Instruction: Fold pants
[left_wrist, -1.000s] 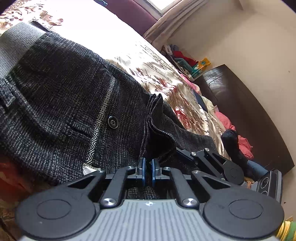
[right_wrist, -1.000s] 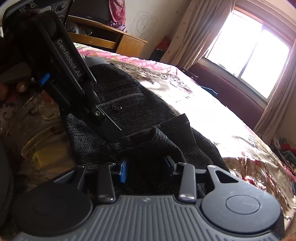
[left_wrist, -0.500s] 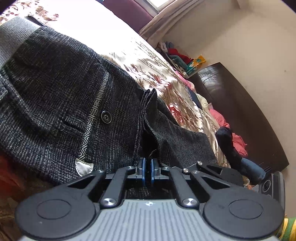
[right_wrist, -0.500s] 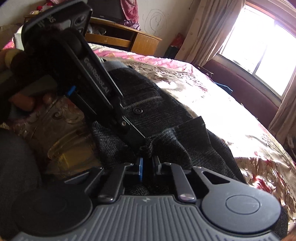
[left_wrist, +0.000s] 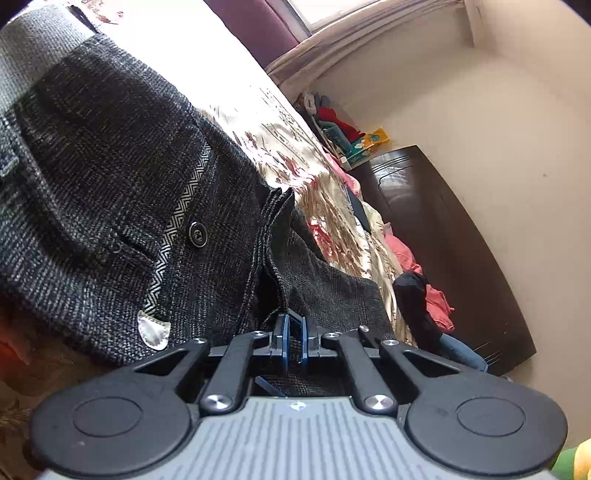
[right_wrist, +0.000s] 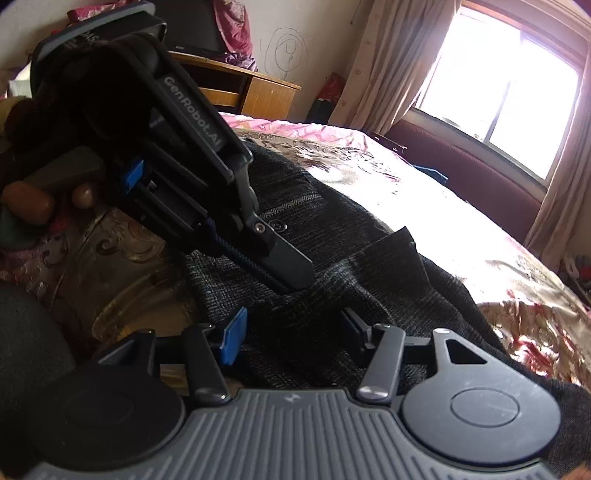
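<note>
— Lying where, the pants (left_wrist: 110, 177)?

— Spread dark and tweedy over a bed (right_wrist: 424, 192) with a gold floral cover, back pocket up, its button (left_wrist: 197, 233) and herringbone trim showing. A folded edge stands up near the middle of the cloth.

— Left gripper (left_wrist: 293, 341)?

— Pressed together, pinching a fold of the pants at the near edge. The right wrist view shows it (right_wrist: 291, 273) slanting down from the upper left onto the fabric, fingertips of the person's hand (right_wrist: 27, 201) behind it.

— Right gripper (right_wrist: 291, 328)?

— Jaws opening. The blue pads stand apart with pants cloth lying between them; neither pad presses on it.

— Room?

— Bright window (right_wrist: 502, 96) far right, cream curtains (right_wrist: 380, 62) either side, a maroon bench (right_wrist: 469, 177) under it. Wooden desk (right_wrist: 258, 92) against the far wall, a scribble on the plaster above. From the left wrist view: dark wooden footboard (left_wrist: 450, 236) on the right, pink and red clothes (left_wrist: 424, 280) heaped along it, more clutter in the far corner.
</note>
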